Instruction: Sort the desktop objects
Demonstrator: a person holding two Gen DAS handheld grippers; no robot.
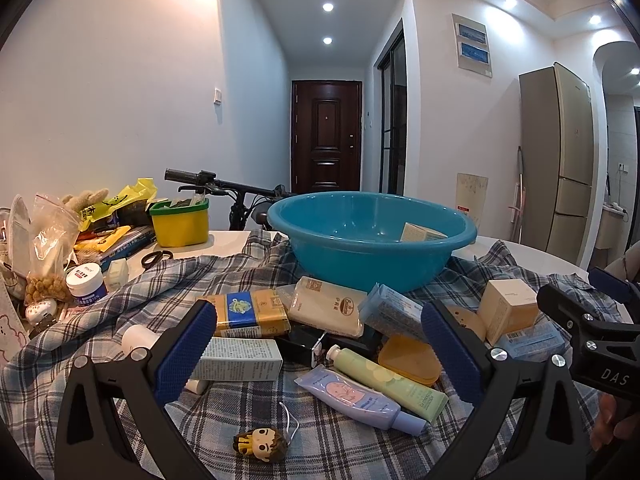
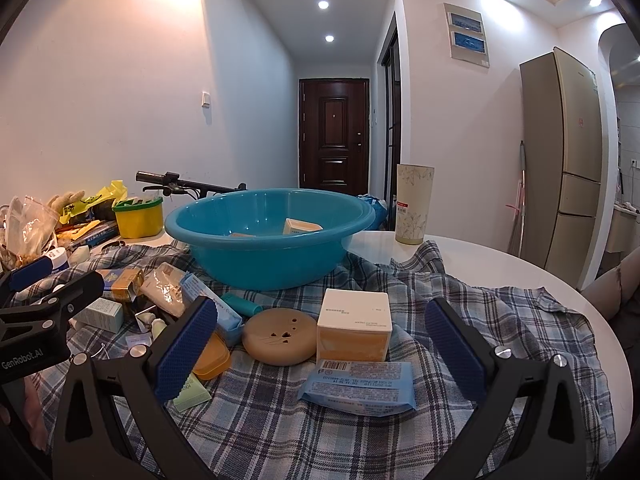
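both claws gape empty, left claw (image 1: 320,344) over tubes (image 1: 372,388), right claw (image 2: 320,344) facing cream box (image 2: 354,326)

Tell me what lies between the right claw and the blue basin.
In the right wrist view, a white-and-orange box, a tan round disc and a blue packet lie on the plaid cloth between the open right claw and the blue basin.

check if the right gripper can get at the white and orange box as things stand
Probably yes: the right gripper is open, the box sits upright between its fingers, top bare. The round tan case beside it crowds one side.
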